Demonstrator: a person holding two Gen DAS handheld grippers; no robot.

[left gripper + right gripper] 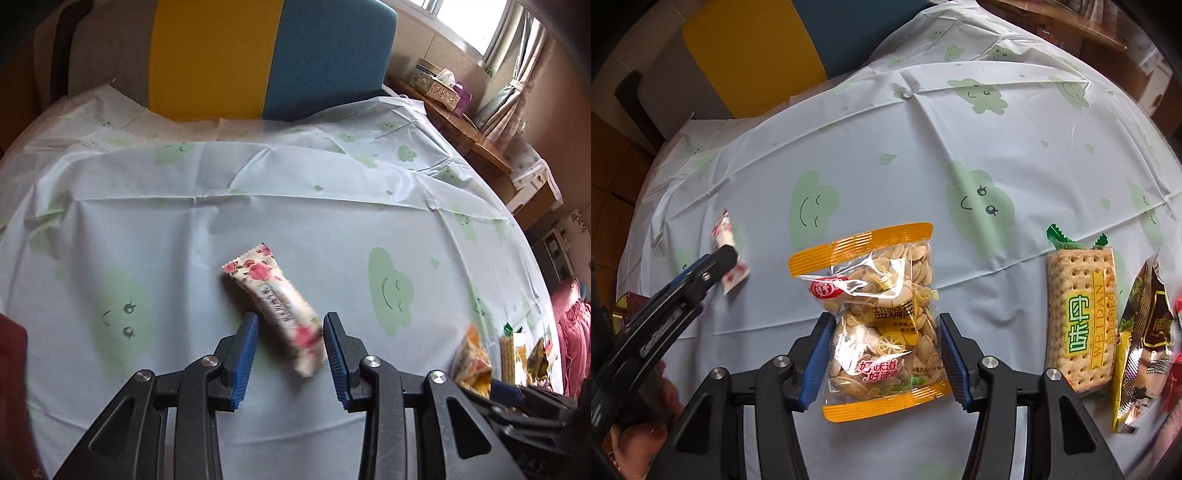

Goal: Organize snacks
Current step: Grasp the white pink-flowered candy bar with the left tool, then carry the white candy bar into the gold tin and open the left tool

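A rose-print snack bar [275,306] lies between the open jaws of my left gripper [290,325], its near end blurred; neither pad presses it. It also shows small in the right wrist view [728,254], with the left gripper over it. A clear orange-edged bag of seeds [881,321] lies between the jaws of my right gripper [882,343]; the blue pads [951,354] stand at its sides, and contact is unclear. A cracker pack [1080,321] and a brown-gold packet [1145,347] lie to the right.
The table wears a pale blue cloth with green clouds [258,177]. A yellow and blue chair back [266,55] stands at the far edge. Wooden furniture with a tissue box [445,86] is at the right. Other snacks [491,354] lie at right.
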